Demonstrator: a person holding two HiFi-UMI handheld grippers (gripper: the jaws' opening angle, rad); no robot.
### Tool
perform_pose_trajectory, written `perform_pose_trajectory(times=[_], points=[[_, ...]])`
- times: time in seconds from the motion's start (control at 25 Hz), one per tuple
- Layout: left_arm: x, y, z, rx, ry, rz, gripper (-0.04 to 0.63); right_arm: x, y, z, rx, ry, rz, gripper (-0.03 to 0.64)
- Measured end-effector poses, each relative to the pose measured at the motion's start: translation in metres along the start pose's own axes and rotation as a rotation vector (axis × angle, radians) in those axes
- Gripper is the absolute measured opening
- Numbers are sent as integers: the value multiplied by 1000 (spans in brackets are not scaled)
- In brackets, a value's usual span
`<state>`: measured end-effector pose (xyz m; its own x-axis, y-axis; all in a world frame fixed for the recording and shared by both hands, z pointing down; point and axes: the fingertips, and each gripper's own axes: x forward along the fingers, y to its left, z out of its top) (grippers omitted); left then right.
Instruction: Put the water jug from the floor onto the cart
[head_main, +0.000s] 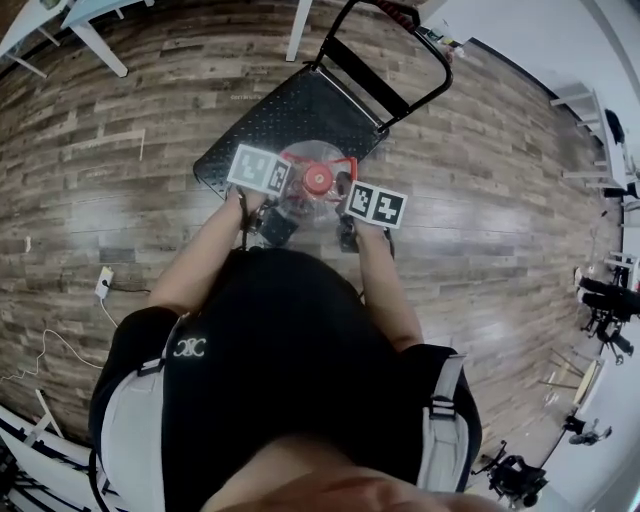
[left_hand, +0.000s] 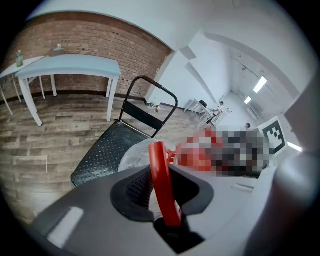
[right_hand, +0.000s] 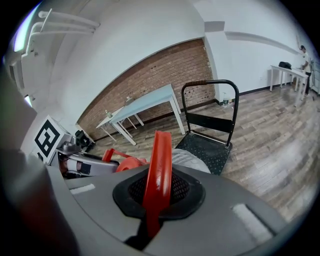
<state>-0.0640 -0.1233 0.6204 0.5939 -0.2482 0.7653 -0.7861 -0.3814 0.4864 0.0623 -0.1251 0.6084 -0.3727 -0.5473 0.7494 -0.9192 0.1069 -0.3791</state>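
The water jug (head_main: 300, 205) hangs at the end of the cart (head_main: 290, 115) far from its push bar (head_main: 400, 60), and I cannot tell if it touches the cart. The left gripper (left_hand: 162, 200) is squeezed on the jug's red handle (left_hand: 161, 170), a thin red strip standing up between its jaws. The right gripper (right_hand: 155, 195) is also squeezed on the red handle, on the other side of the red cap (head_main: 318, 180). The clear jug sits just past both sets of jaws, between them and the cart's black deck.
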Motion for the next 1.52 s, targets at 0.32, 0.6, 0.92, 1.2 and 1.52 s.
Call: perform_pose_trajectory(times=[0.32, 0.6, 0.92, 1.2, 1.52], points=[[0, 23, 34, -6, -18, -45, 81, 24, 10, 28, 0, -1, -42, 17], [6, 39, 49, -21, -14, -40, 81, 46, 10, 40, -11, 43, -59, 17], [26, 59, 64, 4, 6, 18, 83, 75, -1, 51, -5, 85, -4, 17], [59, 59, 97, -25, 15, 43, 84, 98, -35, 82, -14, 118, 21, 16], [121, 54, 155, -35, 29, 92, 86, 131, -96, 133, -29, 122, 34, 17]])
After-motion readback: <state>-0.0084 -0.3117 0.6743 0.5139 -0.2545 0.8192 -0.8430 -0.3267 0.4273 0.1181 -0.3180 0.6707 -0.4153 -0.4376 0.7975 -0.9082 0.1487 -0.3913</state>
